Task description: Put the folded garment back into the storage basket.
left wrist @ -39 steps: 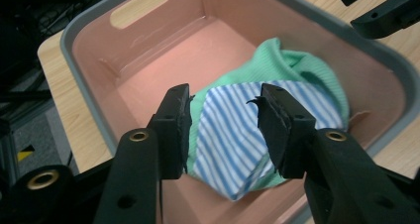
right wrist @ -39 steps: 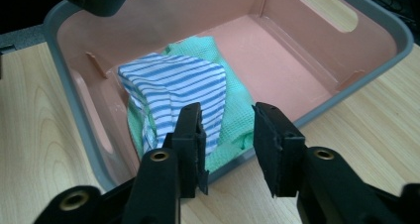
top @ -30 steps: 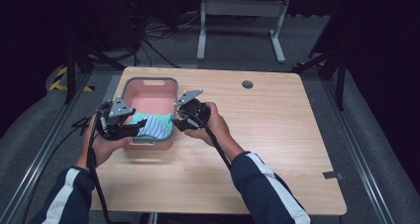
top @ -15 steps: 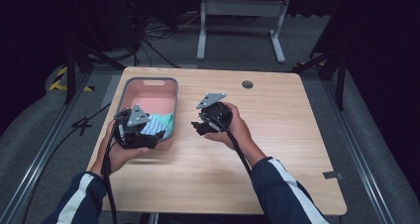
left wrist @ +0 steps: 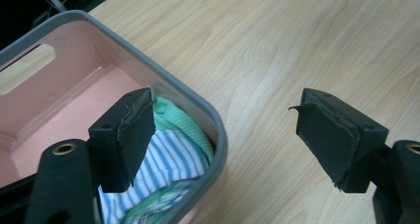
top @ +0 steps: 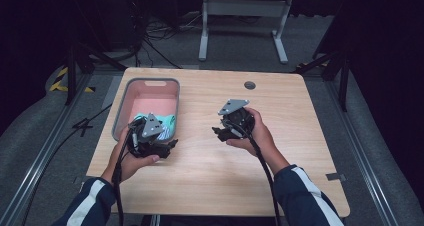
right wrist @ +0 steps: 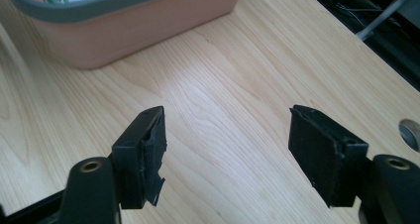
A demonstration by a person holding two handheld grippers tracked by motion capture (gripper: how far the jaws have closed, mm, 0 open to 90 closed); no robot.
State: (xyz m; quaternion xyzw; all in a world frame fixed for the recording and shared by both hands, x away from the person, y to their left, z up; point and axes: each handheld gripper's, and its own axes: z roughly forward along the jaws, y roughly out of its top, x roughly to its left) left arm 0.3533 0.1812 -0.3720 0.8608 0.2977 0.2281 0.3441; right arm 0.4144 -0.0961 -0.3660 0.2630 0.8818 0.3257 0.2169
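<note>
Pink bin (left wrist: 218,135) holds striped, perhaps folded, cloth (left wrist: 163,157); both grippers' jaws gape empty.

overhead camera facing forward-down; two close jaw-mounted views, pink bin (top: 150,98) shared

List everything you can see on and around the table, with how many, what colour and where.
Table: one, light wood, centre of the high view.
Basket: one, pink with a grey rim, on the table's far left part.
Striped cloth: one, blue-and-white stripes with green, in the basket's near end.
Cable hole: one, dark round, table's far edge right of centre.
Metal stand: one, grey, on the floor beyond the table.
Left tool: one, black, open, by the basket's near corner.
Right tool: one, black, open, above bare wood mid-table.
Sleeves: two, dark blue with white stripes, bottom edge.
</note>
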